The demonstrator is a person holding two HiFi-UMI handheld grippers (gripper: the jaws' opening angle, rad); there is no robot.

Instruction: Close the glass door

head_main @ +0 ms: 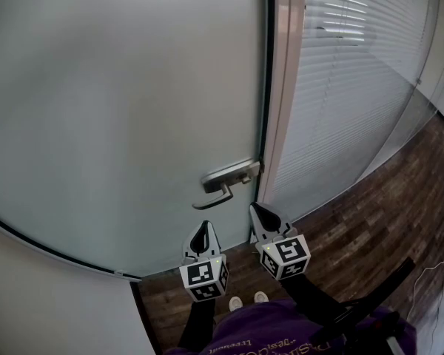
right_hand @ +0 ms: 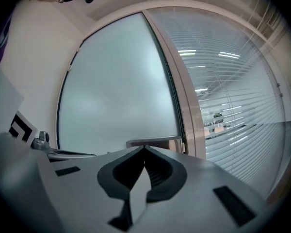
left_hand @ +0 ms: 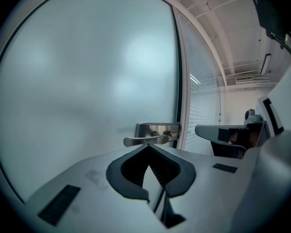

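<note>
door: big frosted glass, probably heavy, stiff, slick | grab: metal handle, right edge | left tool, right tool: both pressed together, empty

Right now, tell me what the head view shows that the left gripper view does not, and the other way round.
Only the head view: the wooden floor, the person's shoes, a purple garment and the marker cubes.
Only the left gripper view: the ceiling with its lights, and a close look along the left hand-held gripper, jaws together with nothing between them.
Both: the frosted glass door, its metal lever handle, the blinds beside it, and the right hand-held gripper.
</note>
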